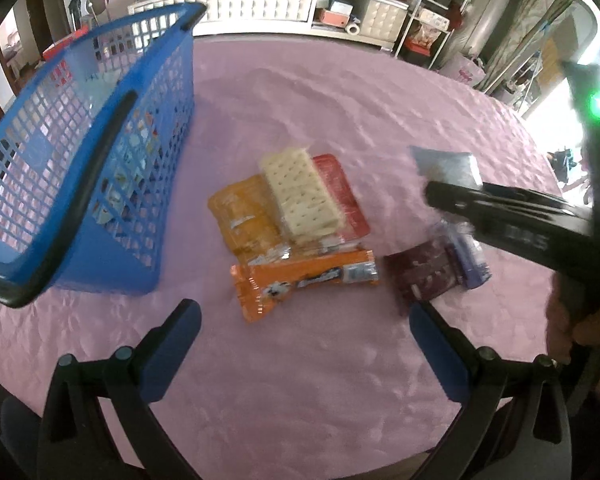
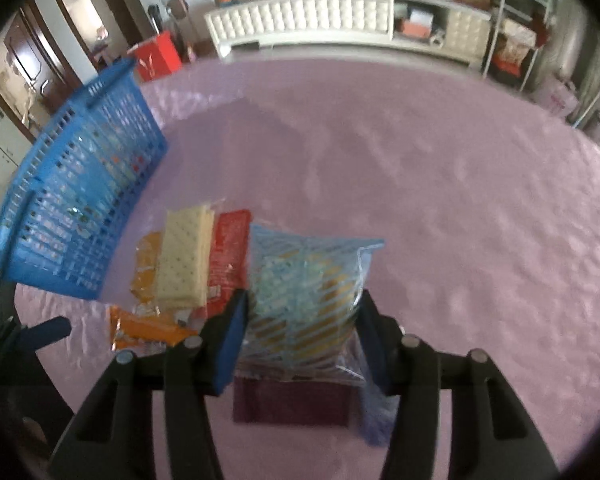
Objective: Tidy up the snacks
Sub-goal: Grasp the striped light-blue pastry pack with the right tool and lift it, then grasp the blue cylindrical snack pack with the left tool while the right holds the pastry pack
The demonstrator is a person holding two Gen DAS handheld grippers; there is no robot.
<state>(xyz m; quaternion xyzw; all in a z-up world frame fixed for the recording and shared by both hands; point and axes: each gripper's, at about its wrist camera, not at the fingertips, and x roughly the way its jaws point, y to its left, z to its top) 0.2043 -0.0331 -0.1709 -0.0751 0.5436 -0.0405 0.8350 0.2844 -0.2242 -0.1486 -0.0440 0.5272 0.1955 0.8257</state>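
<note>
A blue mesh basket (image 1: 80,152) stands on the pink tablecloth at the left; it also shows in the right wrist view (image 2: 80,200). A pile of snacks lies beside it: a cracker pack (image 1: 300,196), an orange packet (image 1: 300,280), a red packet (image 1: 342,192) and a dark maroon packet (image 1: 424,276). My right gripper (image 2: 302,320) is shut on a light blue striped snack bag (image 2: 304,292) and holds it above the maroon packet (image 2: 292,400). My left gripper (image 1: 304,320) is open and empty, low over the cloth in front of the orange packet.
The round table's pink cloth (image 2: 420,200) stretches far and right of the snacks. A white cabinet (image 2: 320,20), a red box (image 2: 156,58) and wire shelves (image 2: 516,32) stand beyond the table. The right gripper's body (image 1: 520,220) reaches in over the right side.
</note>
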